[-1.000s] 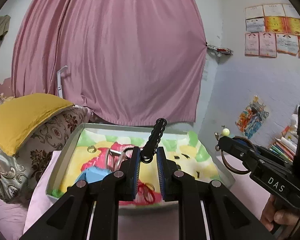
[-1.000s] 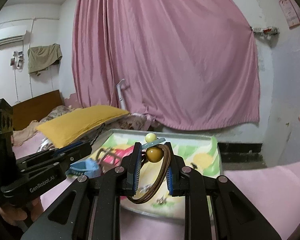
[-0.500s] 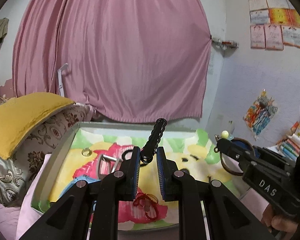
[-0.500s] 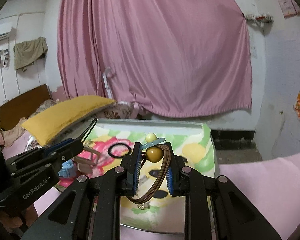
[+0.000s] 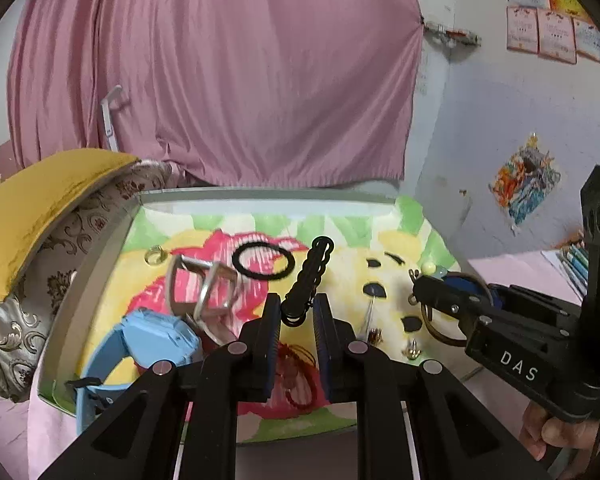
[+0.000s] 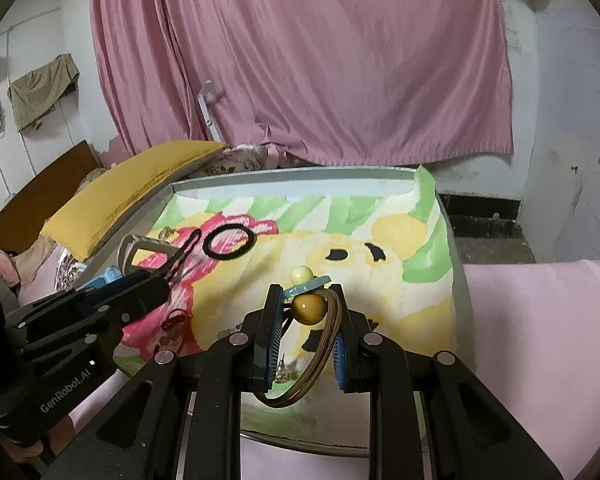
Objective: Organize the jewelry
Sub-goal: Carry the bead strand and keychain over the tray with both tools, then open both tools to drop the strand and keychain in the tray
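Open yellow patch mid-tray [image 6: 380,276], clear for passage. Left half crowded: black hair ring [image 5: 263,260], silver buckle [image 5: 204,292], blue watch [image 5: 156,336], red cord [image 5: 300,376]. Small earrings [image 5: 412,352] near front right. Raised tray rim all around.

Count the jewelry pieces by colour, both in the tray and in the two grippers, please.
Black: 2 (round hair tie, held twisted band)
Blue: 1 (plastic watch)
Red: 1 (cord bracelet)
Brown: 1 (held beaded cord bracelet)
Total: 5; smaller metal bits unclear.
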`<state>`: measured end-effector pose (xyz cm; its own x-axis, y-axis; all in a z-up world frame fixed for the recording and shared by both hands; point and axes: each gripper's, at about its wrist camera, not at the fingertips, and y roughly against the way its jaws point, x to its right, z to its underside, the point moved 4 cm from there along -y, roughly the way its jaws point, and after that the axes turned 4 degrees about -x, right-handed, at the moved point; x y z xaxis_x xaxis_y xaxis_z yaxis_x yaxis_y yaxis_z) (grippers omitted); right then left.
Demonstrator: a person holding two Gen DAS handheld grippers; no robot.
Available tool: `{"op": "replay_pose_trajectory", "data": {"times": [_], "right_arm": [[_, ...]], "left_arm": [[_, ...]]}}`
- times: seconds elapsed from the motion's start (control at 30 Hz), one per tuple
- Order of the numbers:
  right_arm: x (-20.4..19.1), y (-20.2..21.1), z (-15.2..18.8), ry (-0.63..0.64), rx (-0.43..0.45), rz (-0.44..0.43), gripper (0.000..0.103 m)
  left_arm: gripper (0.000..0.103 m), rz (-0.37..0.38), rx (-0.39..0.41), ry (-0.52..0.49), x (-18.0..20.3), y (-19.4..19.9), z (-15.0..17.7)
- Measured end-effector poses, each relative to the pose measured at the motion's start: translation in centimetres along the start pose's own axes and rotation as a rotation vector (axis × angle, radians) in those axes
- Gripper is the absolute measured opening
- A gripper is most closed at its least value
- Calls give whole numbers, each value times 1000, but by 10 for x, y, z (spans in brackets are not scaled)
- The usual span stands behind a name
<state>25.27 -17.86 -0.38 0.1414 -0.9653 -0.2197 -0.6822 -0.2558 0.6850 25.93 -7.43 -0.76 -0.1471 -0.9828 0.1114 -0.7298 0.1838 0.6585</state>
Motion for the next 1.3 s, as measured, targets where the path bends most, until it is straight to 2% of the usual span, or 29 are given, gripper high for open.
{"op": "replay_pose_trajectory", "data": {"times": [0.27,0.53,0.67,0.73,0.9,0.97,1.0,1.07,1.2,1.27,1.3], "right_arm": [[0,-10,3,-7,-32,-3,19],[3,-13,3,-18,-43,-6,20],[5,-10,5,-18,-42,-6,24],[5,-5,5,-17,-25,0,32],[8,8,2,-20,29,14,32],[8,15,2,-16,56,24,32],[8,19,1,-13,71,29,34],[6,29,2,-8,110,41,42],[2,50,2,10,184,72,49],[1,61,3,11,217,78,59],[0,67,4,12,236,79,61]], "left_arm": [[16,23,-95,-15,3,-16,9],[16,32,-148,-5,2,-24,13],[16,48,-142,3,2,-22,13],[16,45,-130,5,2,-19,12],[17,42,-106,23,-2,-10,10],[28,37,-91,35,-4,-4,9],[30,40,-77,42,-5,0,9],[38,39,-44,52,-7,9,7],[44,21,11,56,-10,26,5],[58,9,53,68,-14,39,5],[60,4,73,75,-16,45,5]]}}
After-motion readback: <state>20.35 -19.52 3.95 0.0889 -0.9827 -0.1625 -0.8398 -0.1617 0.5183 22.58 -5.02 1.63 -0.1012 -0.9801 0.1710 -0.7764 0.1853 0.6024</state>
